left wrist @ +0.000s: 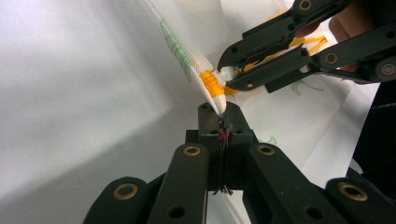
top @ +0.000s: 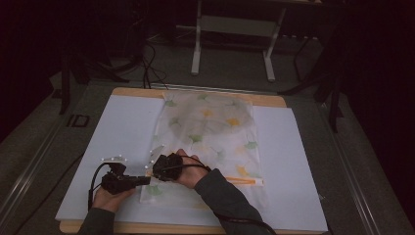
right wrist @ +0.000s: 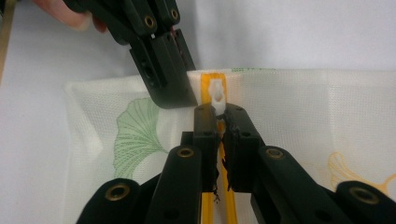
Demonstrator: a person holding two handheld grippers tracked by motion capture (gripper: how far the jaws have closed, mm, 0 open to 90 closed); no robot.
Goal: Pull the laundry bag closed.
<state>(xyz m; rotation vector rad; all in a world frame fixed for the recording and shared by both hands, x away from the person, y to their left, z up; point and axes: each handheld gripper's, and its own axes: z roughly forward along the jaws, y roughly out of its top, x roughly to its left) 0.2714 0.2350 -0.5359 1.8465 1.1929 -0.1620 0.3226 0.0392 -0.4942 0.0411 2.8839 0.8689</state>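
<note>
Mesh laundry bag (top: 205, 132) is lying on the counter (top: 122, 132); left hand-held gripper (left wrist: 223, 108) is clamping its near-left corner, right hand-held gripper (right wrist: 222, 111) is pinching the white zipper pull (right wrist: 217, 93).

Dim lab or studio, white-topped table (top: 122, 137), cables on carpet (top: 151, 68), metal stand frame (top: 235, 29)
</note>
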